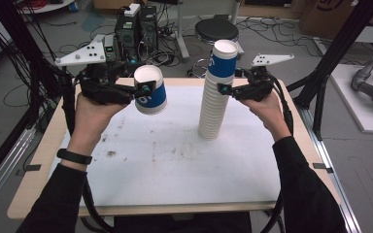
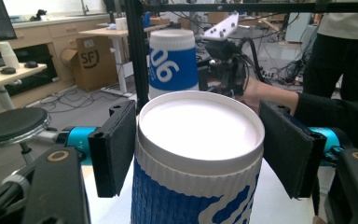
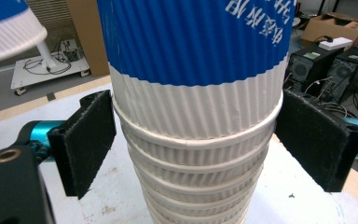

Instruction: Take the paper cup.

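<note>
A single blue-and-white ribbed paper cup [image 1: 153,99] hangs in the air over the left half of the table, tilted a little, its open mouth [image 2: 200,128] up. My left gripper [image 1: 144,90] is shut on it, one pad on each side just below the rim. A tall stack of the same cups [image 1: 211,116] stands upright at mid-table. My right gripper [image 1: 224,90] is shut on the stack high up, its pads [image 3: 91,140] pressing the white ribs just under the top cup's blue band [image 3: 191,42]. The held cup sits left of the stack, apart from it.
A stained white mat [image 1: 175,165] covers the wooden table [image 1: 39,179]. Behind the table are a black stool [image 1: 217,30] and computer towers [image 1: 136,29] on a cable-strewn floor. Black frame posts [image 1: 330,63] rise at both sides. A person [image 2: 349,46] stands in the background.
</note>
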{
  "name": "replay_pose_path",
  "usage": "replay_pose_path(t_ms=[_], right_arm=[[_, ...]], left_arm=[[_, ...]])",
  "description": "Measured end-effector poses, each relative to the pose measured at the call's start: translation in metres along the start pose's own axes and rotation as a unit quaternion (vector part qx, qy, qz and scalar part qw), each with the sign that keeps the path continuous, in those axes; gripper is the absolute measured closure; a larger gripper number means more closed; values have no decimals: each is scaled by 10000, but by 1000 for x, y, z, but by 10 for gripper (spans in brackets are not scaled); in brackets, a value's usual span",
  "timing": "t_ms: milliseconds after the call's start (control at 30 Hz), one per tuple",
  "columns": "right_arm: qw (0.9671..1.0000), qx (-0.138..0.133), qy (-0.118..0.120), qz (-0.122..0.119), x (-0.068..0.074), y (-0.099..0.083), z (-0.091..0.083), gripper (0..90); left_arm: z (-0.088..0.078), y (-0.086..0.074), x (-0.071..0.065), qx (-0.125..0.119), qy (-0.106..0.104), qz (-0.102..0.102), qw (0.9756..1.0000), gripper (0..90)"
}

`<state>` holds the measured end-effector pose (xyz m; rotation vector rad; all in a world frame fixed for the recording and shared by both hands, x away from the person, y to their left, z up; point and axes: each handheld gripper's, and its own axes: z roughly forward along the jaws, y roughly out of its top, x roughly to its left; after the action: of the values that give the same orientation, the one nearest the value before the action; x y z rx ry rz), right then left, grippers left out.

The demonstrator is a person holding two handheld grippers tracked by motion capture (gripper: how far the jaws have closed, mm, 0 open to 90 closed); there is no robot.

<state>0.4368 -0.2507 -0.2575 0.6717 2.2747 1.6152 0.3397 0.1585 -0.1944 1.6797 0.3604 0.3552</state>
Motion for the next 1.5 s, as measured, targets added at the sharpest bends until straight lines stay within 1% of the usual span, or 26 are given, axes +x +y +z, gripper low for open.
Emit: replay_pose_path(t_ms=[167,233,300,400,567,700,767,867,1000,1067,1200,1333,1400,1433,1500], right_arm=[[10000,4,-8,-5,0,0,1,130],[10000,3,-14,-2,0,0,1,130],[10000,1,-18,3,1,0,1,130],[10000,4,-27,16,1,1,0,130],[10000,-23,-28,38,1,1,0,130],[10000,-33,-11,79,1,0,0,130],[9999,-68,-14,106,1,1,-2,129],[9998,-118,-11,147,0,1,-4,130],[9998,-120,-45,174,0,1,-7,130],[9997,-126,-57,181,0,0,-9,129],[9995,-125,-164,239,0,-1,-16,130],[9993,-180,-201,249,0,-3,-23,129],[9992,-131,-275,253,2,-5,-28,130],[9991,-125,-318,246,3,-6,-30,129],[9991,-116,-343,207,6,-10,-37,130]], left_arm=[[-1,-16,-3,68,45,27,10000,302],[-1,-21,-3,32,12,-26,10000,302],[-2,-28,-3,38,22,-57,10000,302],[-4,-38,-4,-40,-14,-138,9999,302],[-5,-51,-6,-40,28,-142,9999,302],[-4,-55,-8,-68,23,-133,9999,302],[-3,-56,-10,-7,-28,-154,9999,302],[-2,-59,-13,-29,-57,-120,9999,301],[-2,-63,-14,-42,-101,-152,9998,302],[-1,-63,-14,9,-103,-155,9998,302],[-3,-64,-13,-17,-99,-173,9998,302],[-6,-66,-12,-52,-124,-223,9997,301],[-7,-67,-11,-22,-123,-208,9997,301],[-8,-68,-11,-28,-139,-243,9996,302],[-7,-70,-10,44,-151,-290,9995,302]])
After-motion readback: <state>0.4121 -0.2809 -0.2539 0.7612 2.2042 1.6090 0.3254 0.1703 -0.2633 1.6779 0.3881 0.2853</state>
